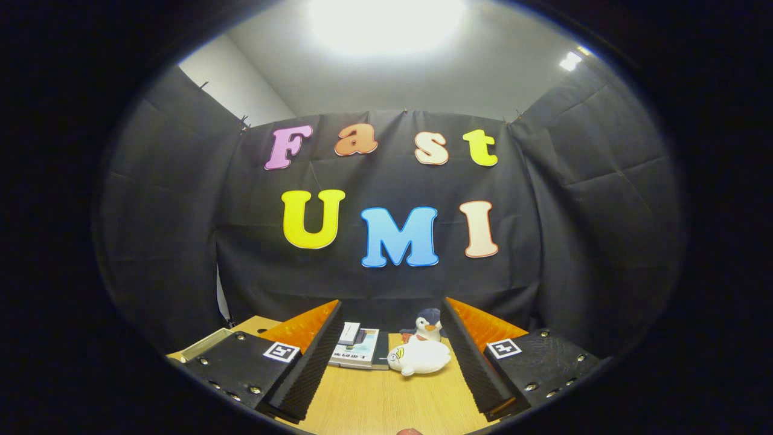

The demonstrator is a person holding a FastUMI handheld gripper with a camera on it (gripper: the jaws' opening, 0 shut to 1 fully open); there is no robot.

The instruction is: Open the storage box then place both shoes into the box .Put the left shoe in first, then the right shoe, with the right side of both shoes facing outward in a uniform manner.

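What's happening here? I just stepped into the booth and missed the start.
A hand-held gripper hangs above a wooden table, its fingers spread wide with nothing between them. Beyond the fingers lie a white plush toy, a penguin plush behind it and some flat booklets to its side. By the look of it, no step of the shoe task is under way yet.

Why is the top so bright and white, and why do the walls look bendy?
In the gripper view, a ceiling lamp glares white; the fisheye lens bends the wall cloth; the open claw and white plush toy on the wooden table look sharp.
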